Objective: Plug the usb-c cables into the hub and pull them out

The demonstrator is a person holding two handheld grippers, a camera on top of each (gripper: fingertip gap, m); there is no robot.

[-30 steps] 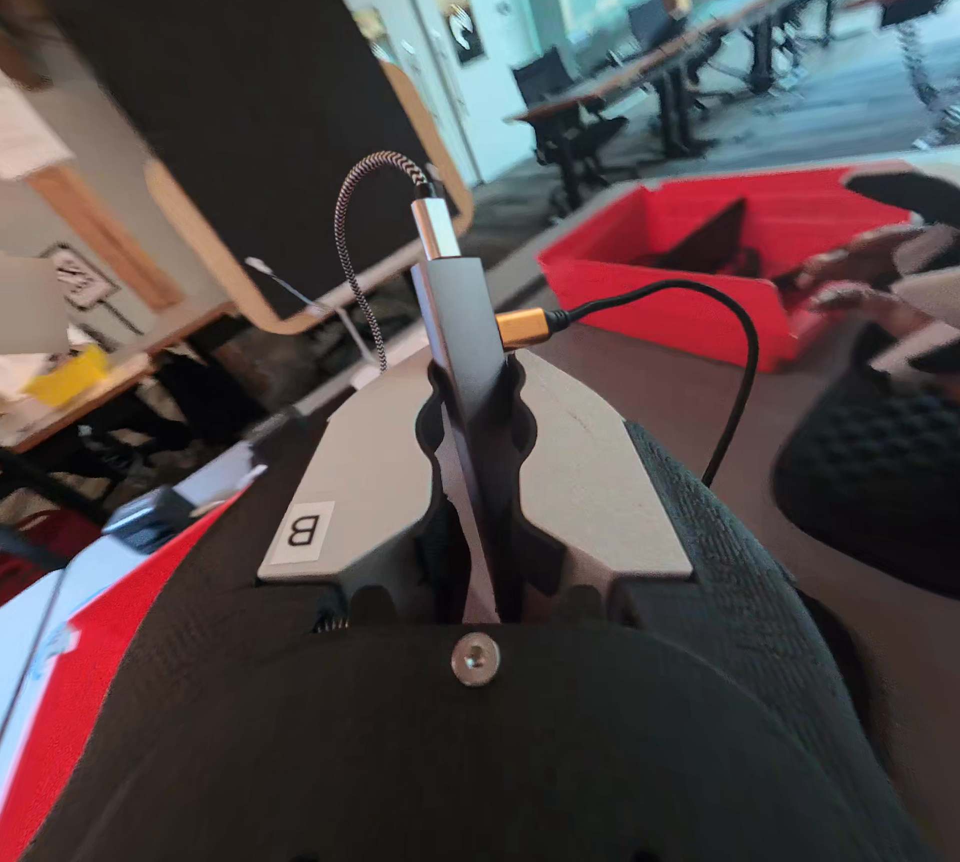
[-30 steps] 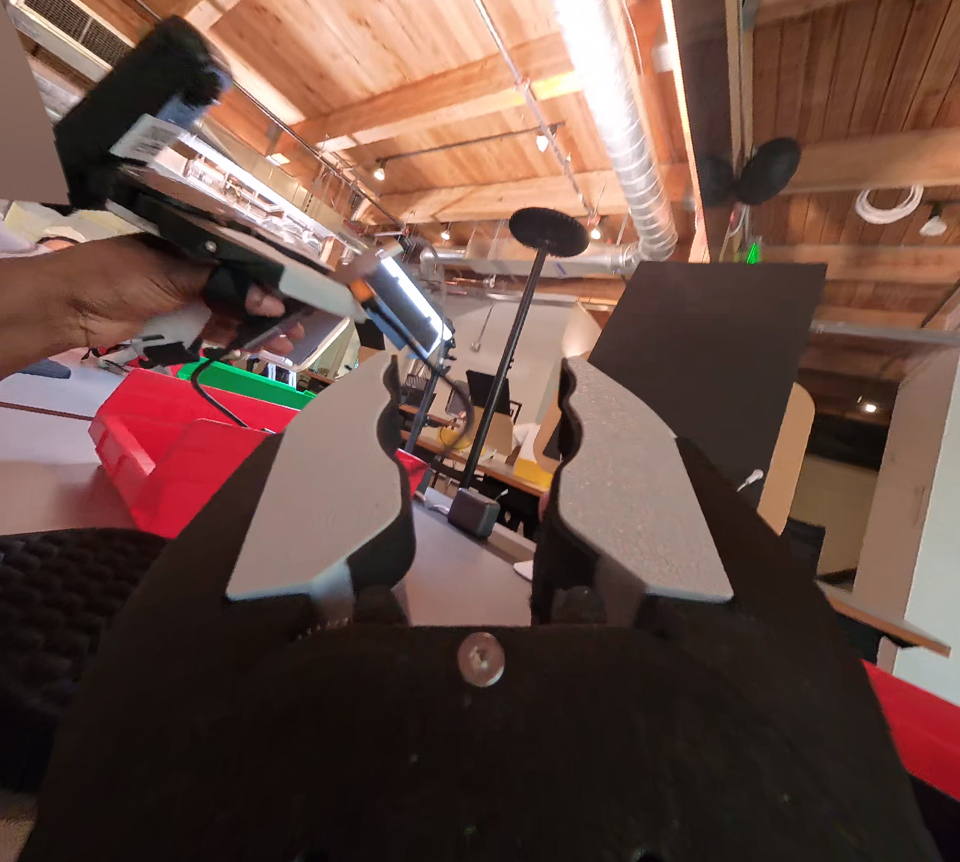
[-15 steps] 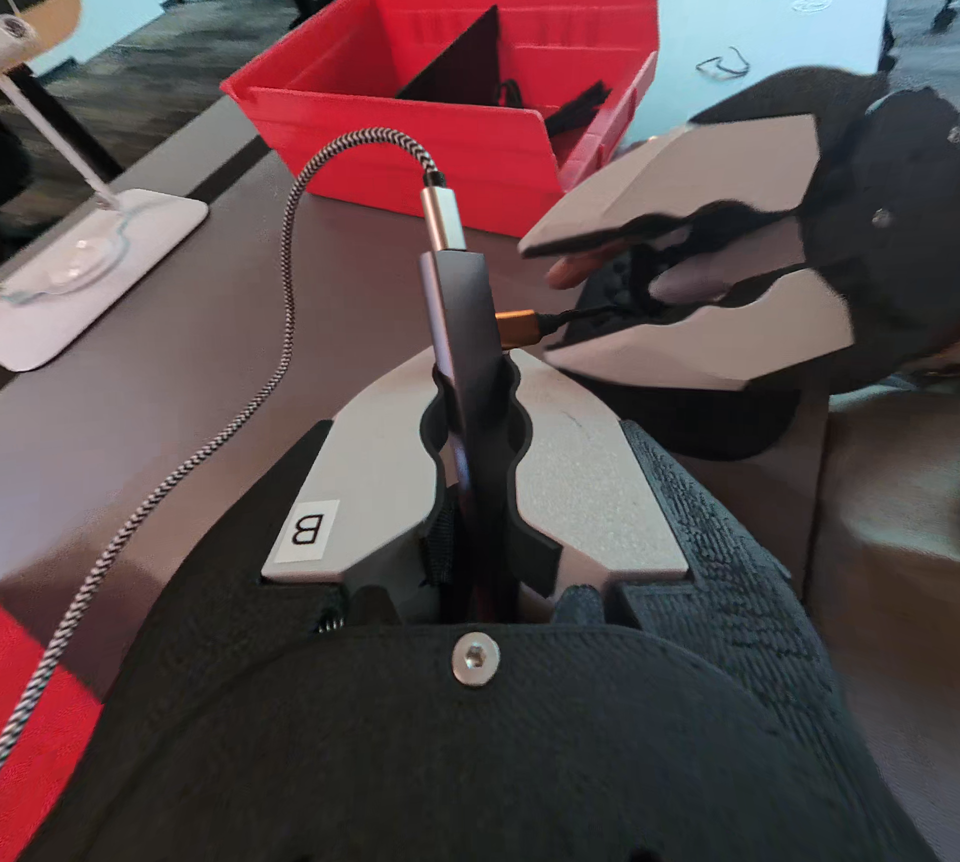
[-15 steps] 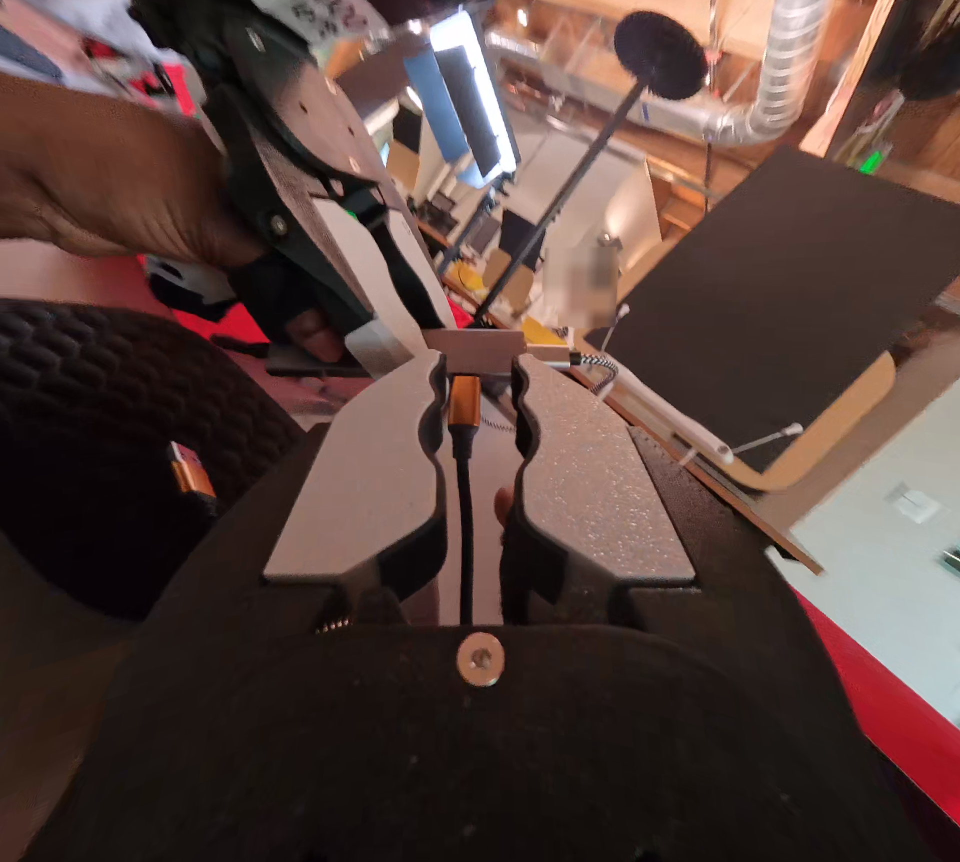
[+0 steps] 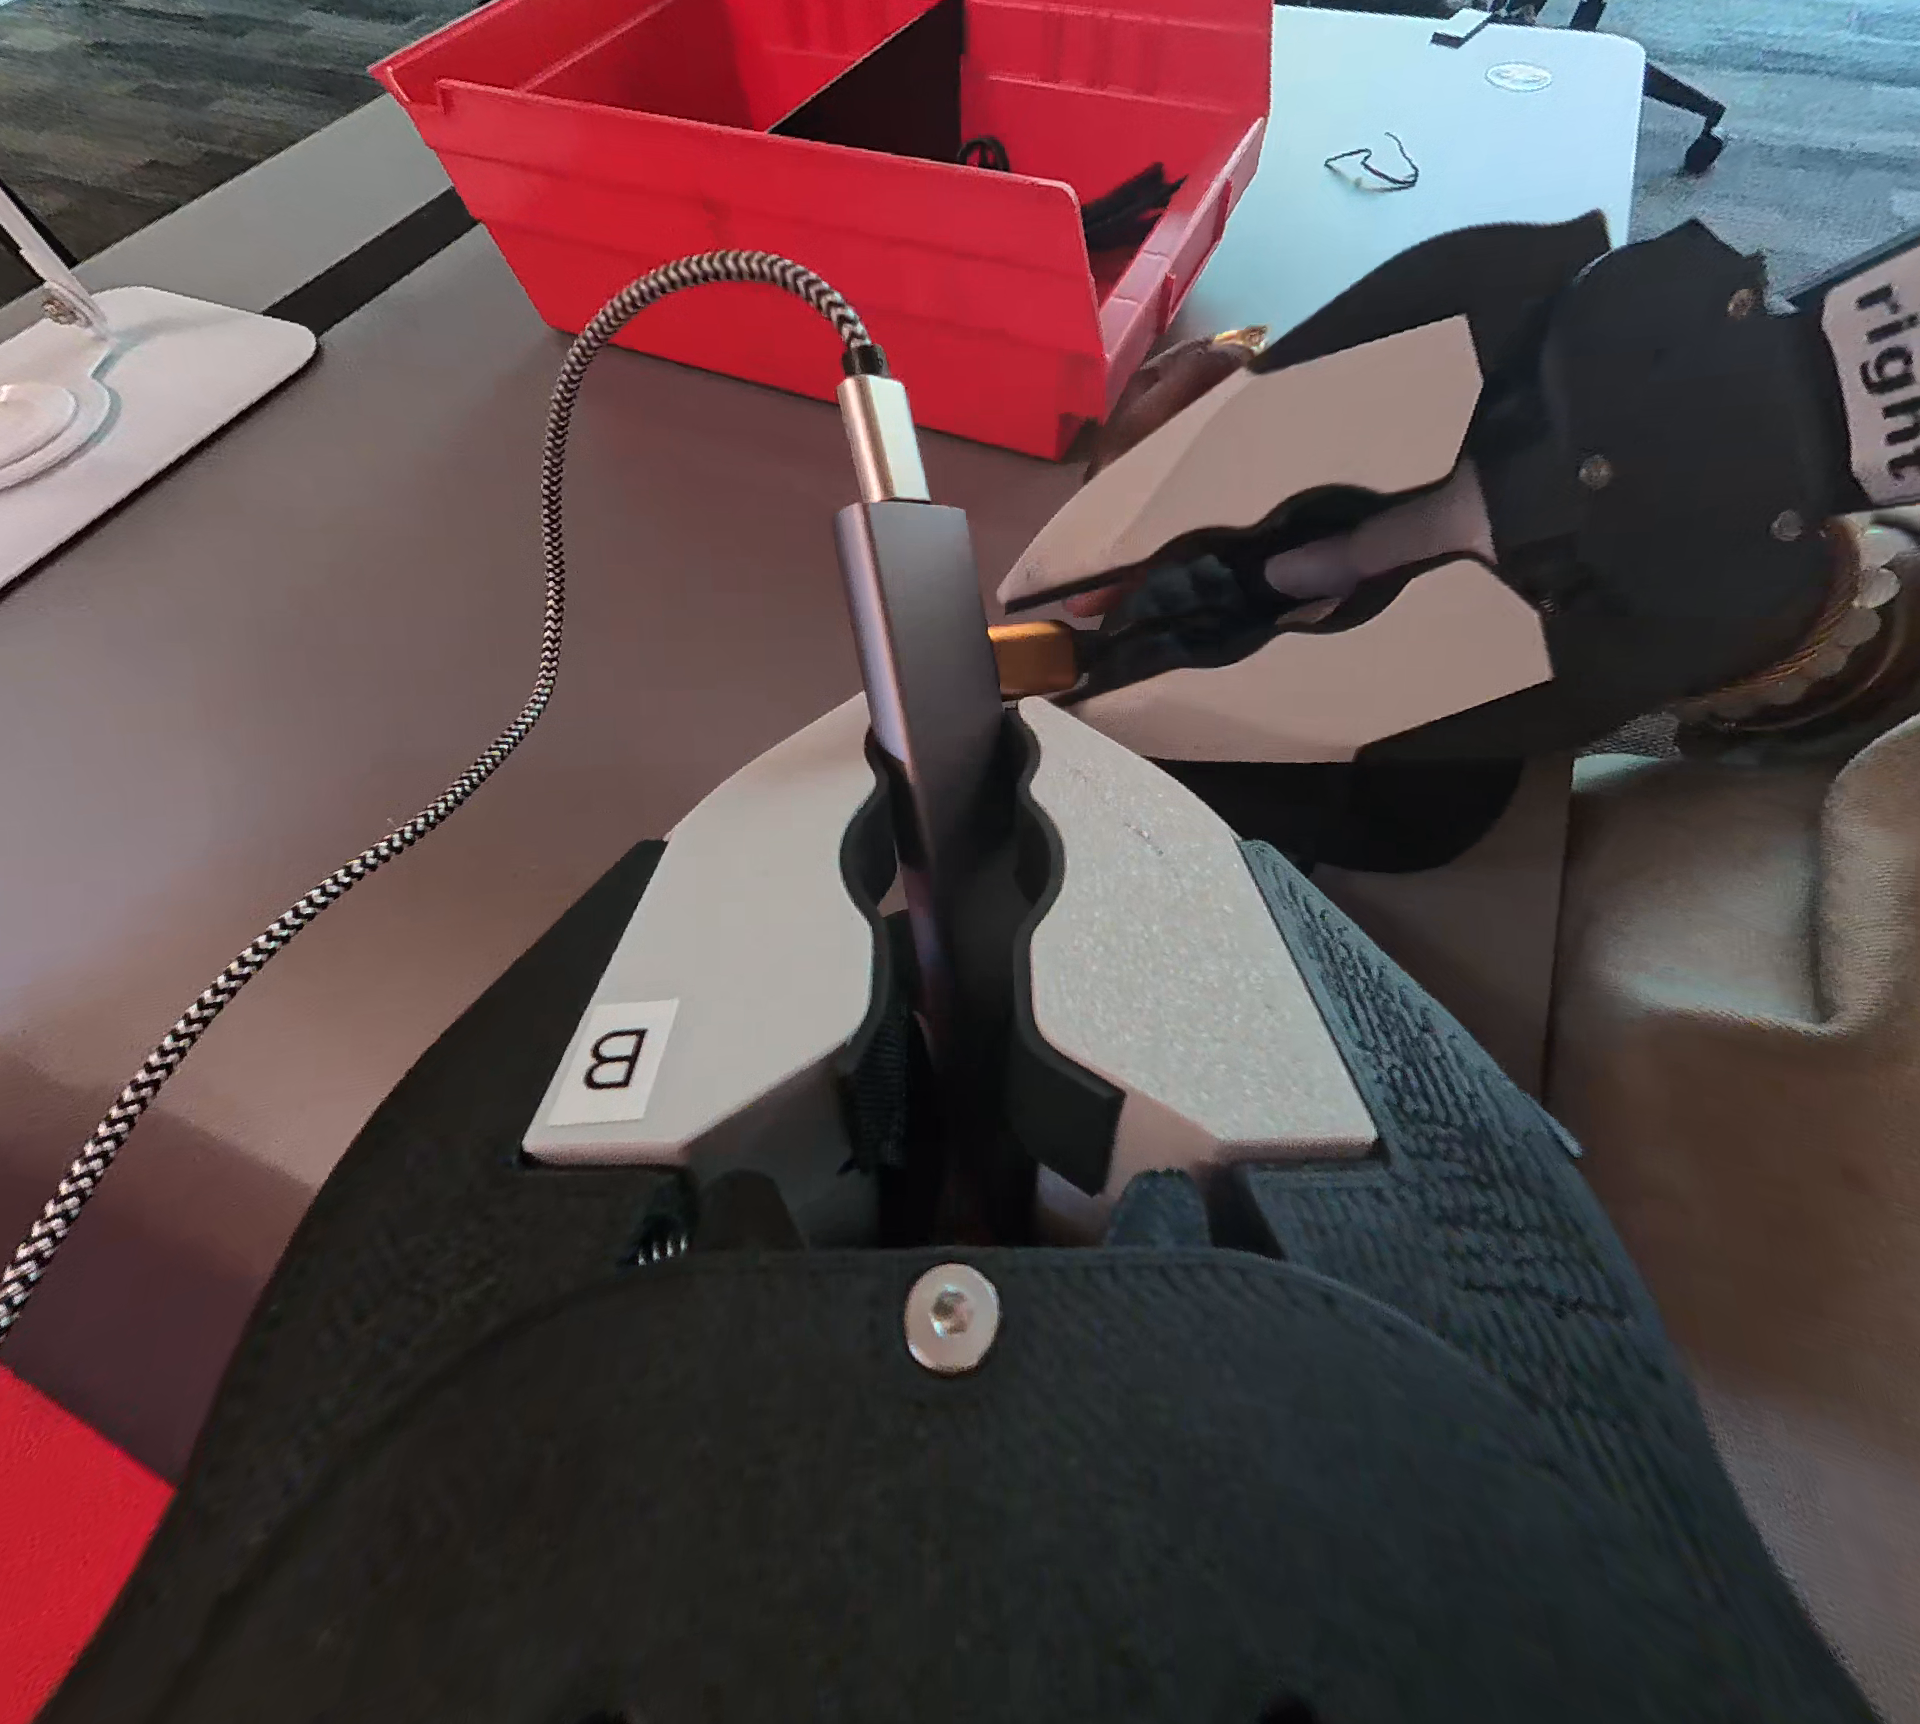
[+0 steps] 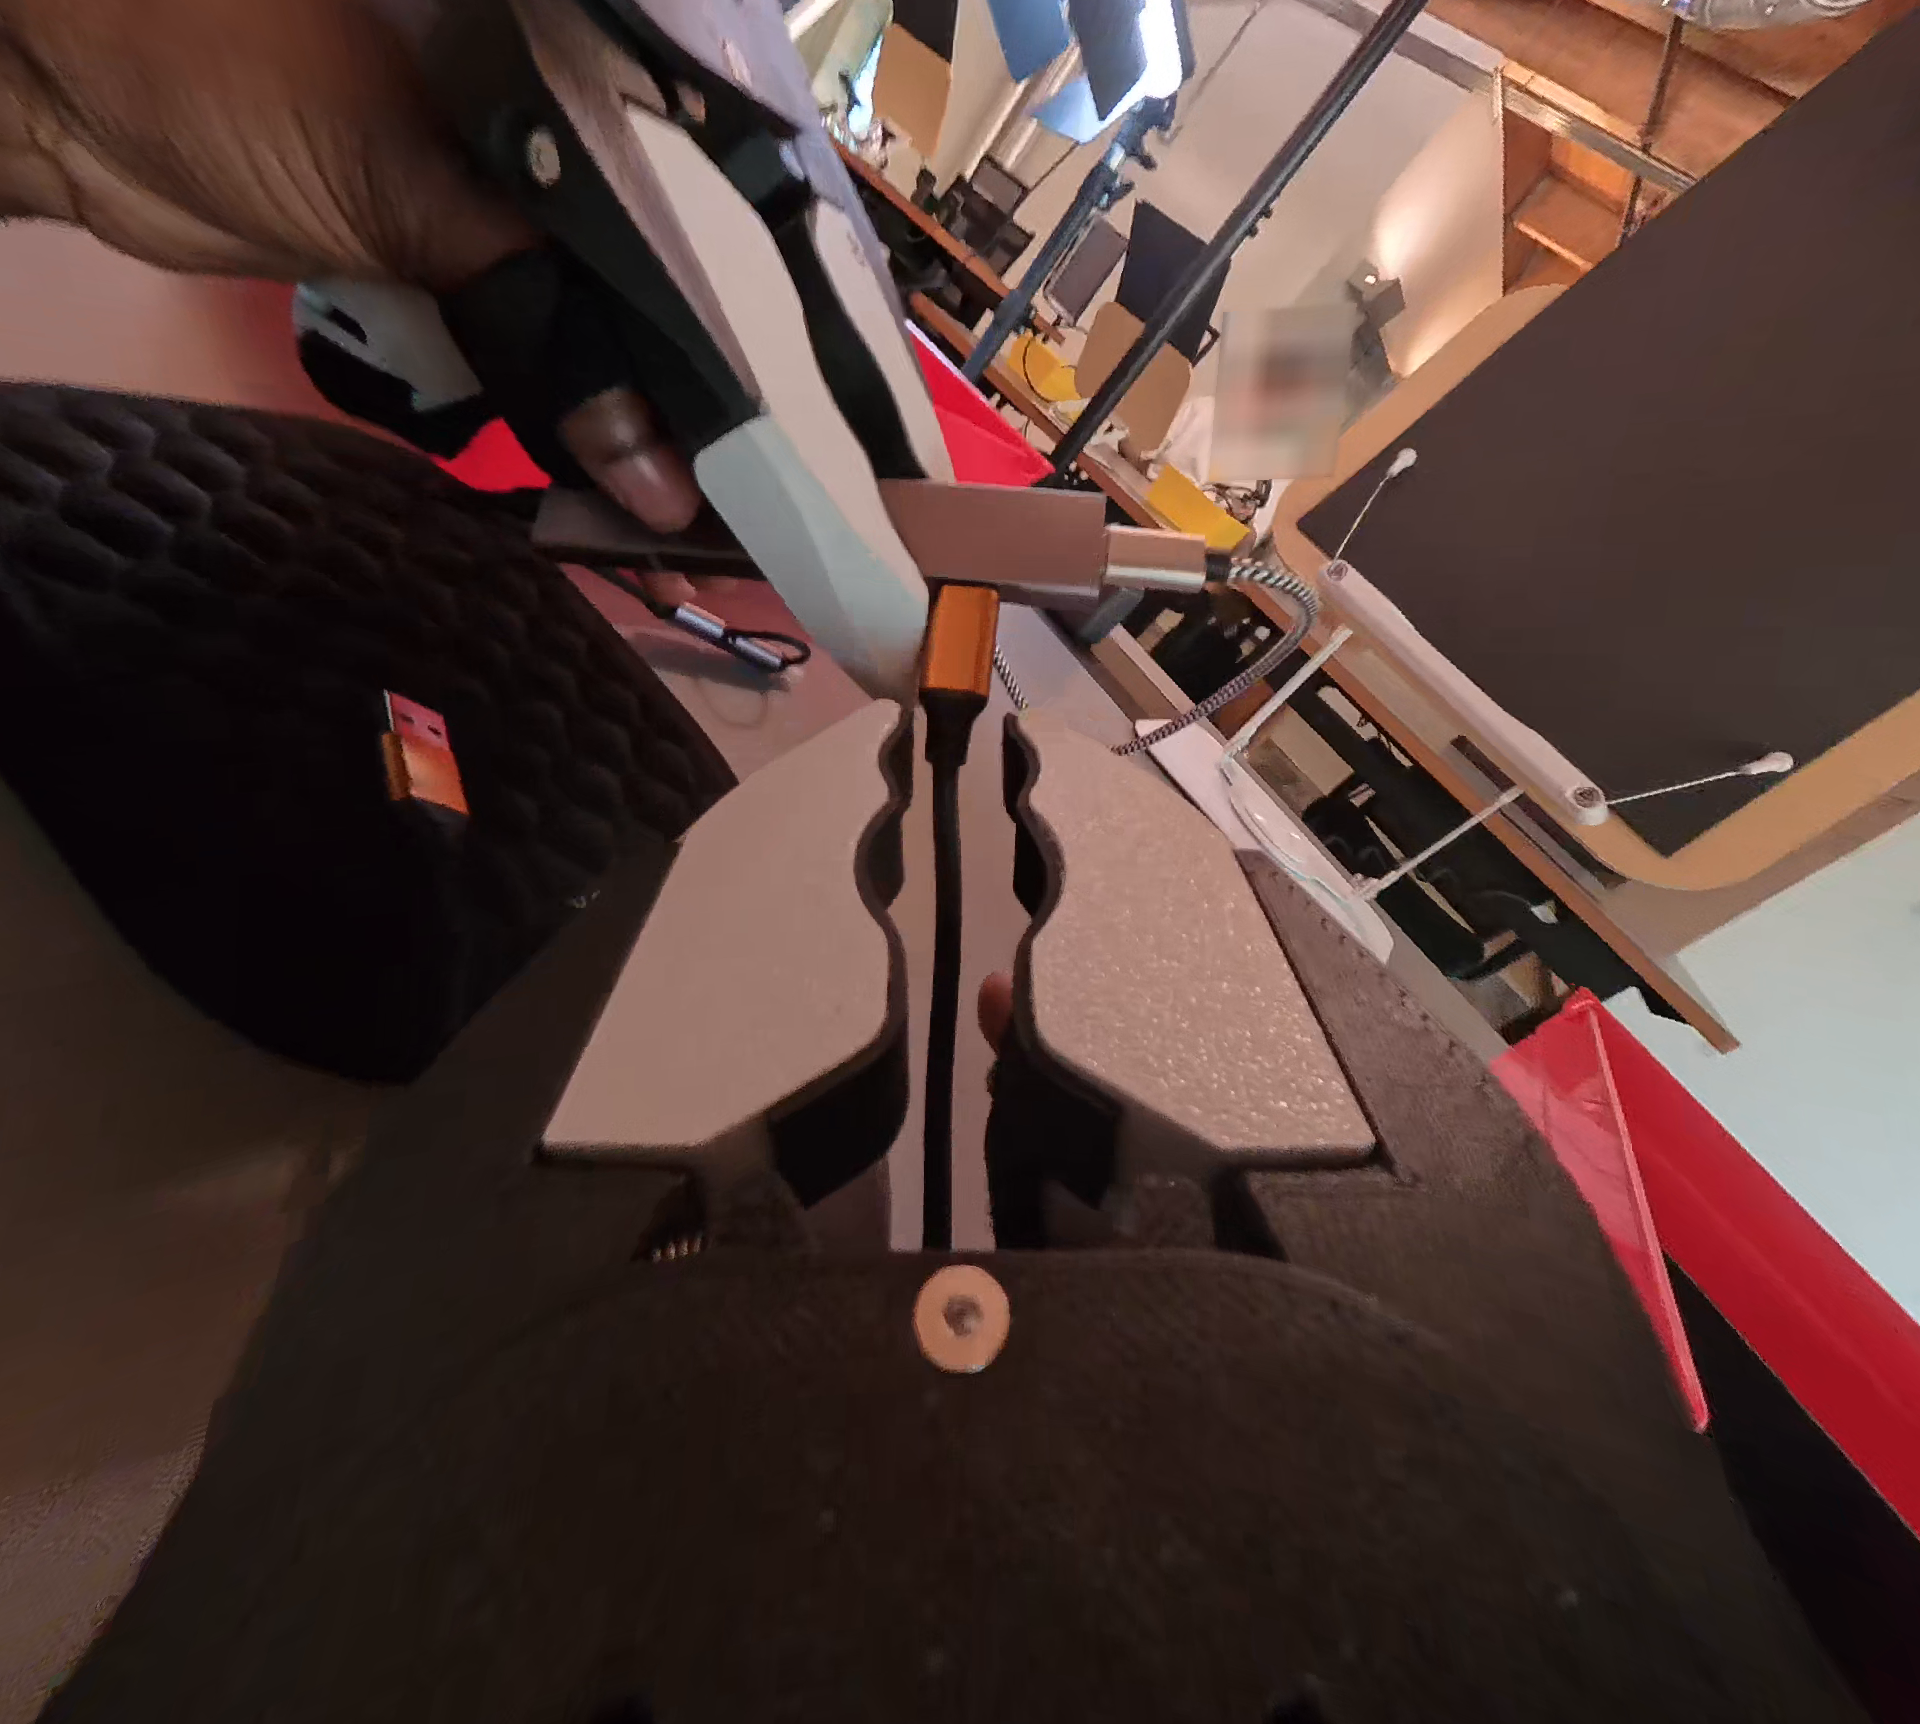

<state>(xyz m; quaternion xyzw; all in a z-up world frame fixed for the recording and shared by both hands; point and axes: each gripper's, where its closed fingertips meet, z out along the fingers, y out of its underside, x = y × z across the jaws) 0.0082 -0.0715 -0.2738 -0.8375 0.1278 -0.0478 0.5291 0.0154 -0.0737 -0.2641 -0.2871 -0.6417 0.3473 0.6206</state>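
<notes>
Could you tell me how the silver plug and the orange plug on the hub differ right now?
The silver plug sits in the end of the hub; the orange plug enters its side. The silver plug carries a braided black-and-white cable, the orange plug a plain black one. No gripper touches the silver plug, while the right gripper straddles the orange plug's cable just behind it. Both are seated in the hub, which the left gripper clamps.

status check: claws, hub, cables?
Left claw shut on hub. Right claw open around black cable, behind orange plug. Orange plug and braided cable both seated. Nothing blocking.
</notes>
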